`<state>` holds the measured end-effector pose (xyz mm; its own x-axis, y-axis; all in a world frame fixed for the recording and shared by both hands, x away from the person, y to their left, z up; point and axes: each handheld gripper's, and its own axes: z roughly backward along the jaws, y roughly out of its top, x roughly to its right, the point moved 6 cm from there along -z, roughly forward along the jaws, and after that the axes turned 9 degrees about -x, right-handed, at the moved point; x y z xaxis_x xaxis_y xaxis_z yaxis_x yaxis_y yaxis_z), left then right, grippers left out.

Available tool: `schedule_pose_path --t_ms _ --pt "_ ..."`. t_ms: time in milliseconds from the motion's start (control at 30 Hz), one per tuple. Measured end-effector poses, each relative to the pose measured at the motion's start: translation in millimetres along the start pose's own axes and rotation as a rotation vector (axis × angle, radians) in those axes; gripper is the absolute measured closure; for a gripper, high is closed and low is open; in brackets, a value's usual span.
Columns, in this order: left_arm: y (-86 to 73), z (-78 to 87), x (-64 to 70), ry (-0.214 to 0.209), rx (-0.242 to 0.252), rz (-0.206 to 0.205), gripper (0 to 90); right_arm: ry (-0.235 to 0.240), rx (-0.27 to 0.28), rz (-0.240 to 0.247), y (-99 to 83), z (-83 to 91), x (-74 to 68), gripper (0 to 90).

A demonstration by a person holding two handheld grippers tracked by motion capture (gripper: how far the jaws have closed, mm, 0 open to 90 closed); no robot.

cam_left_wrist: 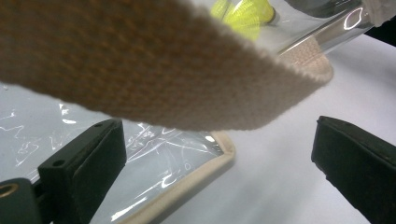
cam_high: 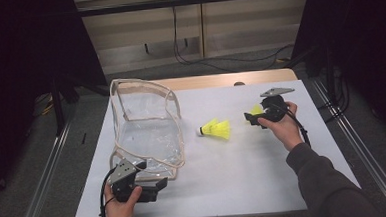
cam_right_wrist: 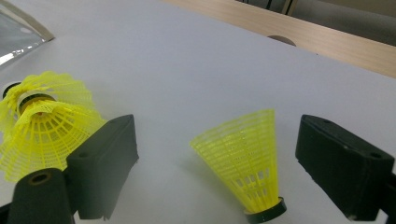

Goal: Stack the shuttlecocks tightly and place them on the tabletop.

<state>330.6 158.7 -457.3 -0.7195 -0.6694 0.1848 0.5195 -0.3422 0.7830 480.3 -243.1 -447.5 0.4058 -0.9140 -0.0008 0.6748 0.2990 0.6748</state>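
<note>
Evidently the packing of shuttlecocks into the clear pouch is at the pick-up step. At the desk's near-left corner the left gripper (cam_high: 157, 184) sits with jaws wide, straddling the pouch's near corner; in the left gripper view the pouch's woven trim (cam_left_wrist: 154, 70) crosses just above the jaws, not pinched.

Toward the right edge, the right gripper (cam_high: 249, 118) has its jaws wide around 1 yellow shuttlecock (cam_right_wrist: 245, 163), which in the right gripper view stands tilted between them, cork down, touching neither jaw. My guess is the next move is to close on its skirt gently, since the mesh looks easy to crush, then carry it left.

Mid-desk lie 2 more shuttlecocks (cam_high: 217, 129), nested together, right on the line between the gripper and the clear pouch (cam_high: 147, 136), so the carry should go over them. The pouch's mouth stands open toward the far-left corner. Beyond the far edge, cables (cam_high: 218, 62) trail on the floor.
</note>
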Motion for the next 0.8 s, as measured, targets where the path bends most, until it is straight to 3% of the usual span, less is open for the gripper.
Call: schedule_pose_path --t_ms 800 --pt "0.2 -0.3 -0.2 0.001 0.001 0.0 3.1 -0.022 -0.016 -0.006 -0.7 -10.2 1.1 11.5"
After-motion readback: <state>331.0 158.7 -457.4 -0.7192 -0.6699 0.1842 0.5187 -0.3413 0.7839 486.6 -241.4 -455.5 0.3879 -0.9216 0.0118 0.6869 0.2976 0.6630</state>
